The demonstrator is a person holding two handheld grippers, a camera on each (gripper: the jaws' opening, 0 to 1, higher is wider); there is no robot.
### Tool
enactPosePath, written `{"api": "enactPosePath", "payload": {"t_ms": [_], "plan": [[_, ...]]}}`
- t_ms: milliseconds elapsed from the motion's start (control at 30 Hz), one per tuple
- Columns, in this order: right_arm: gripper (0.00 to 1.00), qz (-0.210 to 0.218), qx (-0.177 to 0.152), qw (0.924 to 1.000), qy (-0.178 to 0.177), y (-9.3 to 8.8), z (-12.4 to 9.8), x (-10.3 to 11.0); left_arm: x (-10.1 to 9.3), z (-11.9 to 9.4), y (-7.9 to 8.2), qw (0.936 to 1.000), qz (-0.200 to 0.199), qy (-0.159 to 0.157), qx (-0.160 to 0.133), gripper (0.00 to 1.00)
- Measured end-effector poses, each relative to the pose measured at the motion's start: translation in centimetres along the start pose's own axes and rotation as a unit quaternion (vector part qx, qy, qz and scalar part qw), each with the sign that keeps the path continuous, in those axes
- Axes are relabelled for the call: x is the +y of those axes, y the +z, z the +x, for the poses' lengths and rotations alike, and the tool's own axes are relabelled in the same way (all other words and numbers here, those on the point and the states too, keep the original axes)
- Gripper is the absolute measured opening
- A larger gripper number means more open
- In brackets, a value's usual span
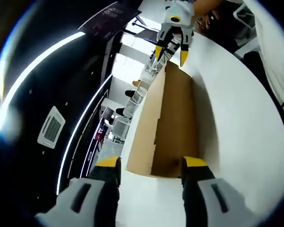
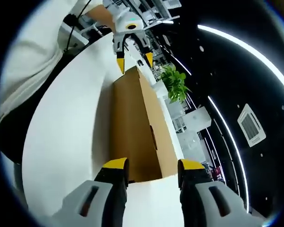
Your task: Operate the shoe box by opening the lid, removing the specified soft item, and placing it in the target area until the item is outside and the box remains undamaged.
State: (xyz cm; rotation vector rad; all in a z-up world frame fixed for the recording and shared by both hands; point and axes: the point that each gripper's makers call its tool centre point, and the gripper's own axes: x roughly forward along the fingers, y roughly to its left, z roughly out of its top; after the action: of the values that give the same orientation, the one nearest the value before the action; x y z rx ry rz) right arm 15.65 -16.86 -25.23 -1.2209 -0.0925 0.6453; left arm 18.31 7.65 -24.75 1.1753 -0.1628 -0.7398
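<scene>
Left gripper view: the cardboard shoe box (image 1: 173,123) is seen lying closed on the white desk (image 1: 236,118), with the left gripper (image 1: 151,165) at its near end and the right gripper (image 1: 172,53) at the far end, both with fingers spread and nothing held. The two ends appear to be bracketed so that the lid can be lifted evenly without tearing. A potted plant (image 2: 174,82) and lit ceiling strips (image 2: 241,47) are shown in the right gripper view.

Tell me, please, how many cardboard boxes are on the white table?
1: the closed brown cardboard shoe box lies on the white table between both open grippers.
</scene>
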Motion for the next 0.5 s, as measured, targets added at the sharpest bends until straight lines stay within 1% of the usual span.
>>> {"api": "enactPosePath", "payload": {"t_ms": [100, 133, 200, 267, 400, 500], "plan": [[0.44, -0.028, 0.011, 0.9995, -0.001, -0.4, 0.2, 0.4, -0.2, 0.1, 0.5, 0.9995, 0.031, 0.007, -0.004, 0.52], [0.43, -0.042, 0.017, 0.9989, -0.009, -0.5, 0.2, 0.2, -0.2, 0.3, 0.4, 0.9993, 0.035, 0.01, -0.001, 0.52], [0.43, -0.052, 0.02, 0.9984, -0.005, -0.8, 0.4, 0.5, -0.5, 0.5, 0.2, 0.9991, 0.042, 0.006, 0.003, 0.52], [0.44, -0.068, 0.03, 0.9972, -0.011, -1.1, 0.4, 0.2, -0.7, 0.5, 0.2, 0.9994, 0.035, 0.004, 0.001, 0.53], [0.44, -0.054, 0.031, 0.998, -0.012, -1.5, 0.4, 0.1, -0.7, 0.8, 0.0, 0.9989, 0.043, 0.015, 0.008, 0.53], [0.45, -0.045, 0.033, 0.9983, -0.017, -1.7, 0.4, 0.0, -0.9, 1.0, -0.1, 0.9993, 0.031, 0.016, 0.014, 0.53]]}}
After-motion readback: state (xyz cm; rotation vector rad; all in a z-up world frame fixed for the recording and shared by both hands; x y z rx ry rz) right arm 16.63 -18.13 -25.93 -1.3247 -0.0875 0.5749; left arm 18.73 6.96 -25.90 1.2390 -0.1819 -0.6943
